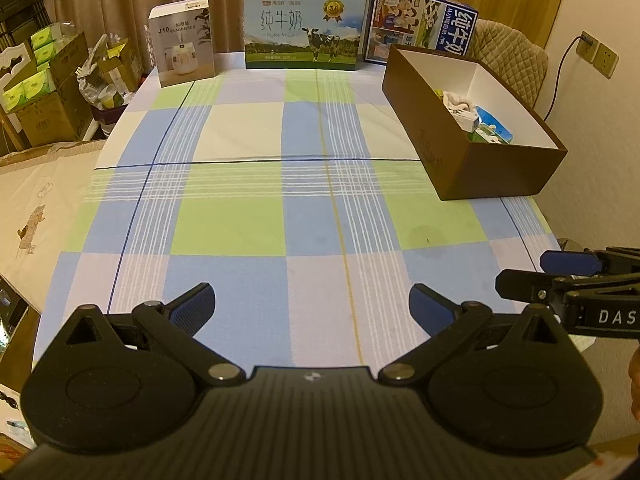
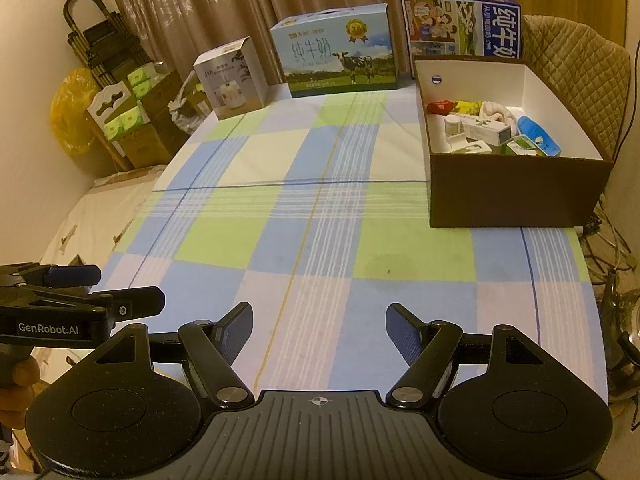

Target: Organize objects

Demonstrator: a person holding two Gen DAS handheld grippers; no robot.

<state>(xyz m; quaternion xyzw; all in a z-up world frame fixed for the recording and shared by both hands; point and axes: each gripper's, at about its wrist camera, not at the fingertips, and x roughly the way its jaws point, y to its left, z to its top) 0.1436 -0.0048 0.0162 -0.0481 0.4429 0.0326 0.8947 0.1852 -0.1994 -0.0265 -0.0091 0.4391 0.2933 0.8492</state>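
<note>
A brown open box point(image 1: 476, 160) point(image 2: 516, 188) with a white inside stands at the right of the table. It holds several small items: a white cloth point(image 2: 498, 112), a blue tube point(image 2: 538, 136), a white carton point(image 2: 482, 128), a red packet point(image 2: 440, 107). My left gripper point(image 1: 312, 300) is open and empty over the near table. It also shows at the left of the right wrist view point(image 2: 120, 292). My right gripper point(image 2: 320, 320) is open and empty, and shows at the right of the left wrist view point(image 1: 532, 272).
A checked cloth covers the table point(image 1: 280, 184). At the back stand a humidifier box point(image 1: 182, 42), a milk carton box point(image 1: 304, 26) and a blue milk box point(image 1: 424, 26). A quilted chair point(image 2: 576, 68) is behind the brown box. Cardboard boxes point(image 1: 48, 92) stand left of the table.
</note>
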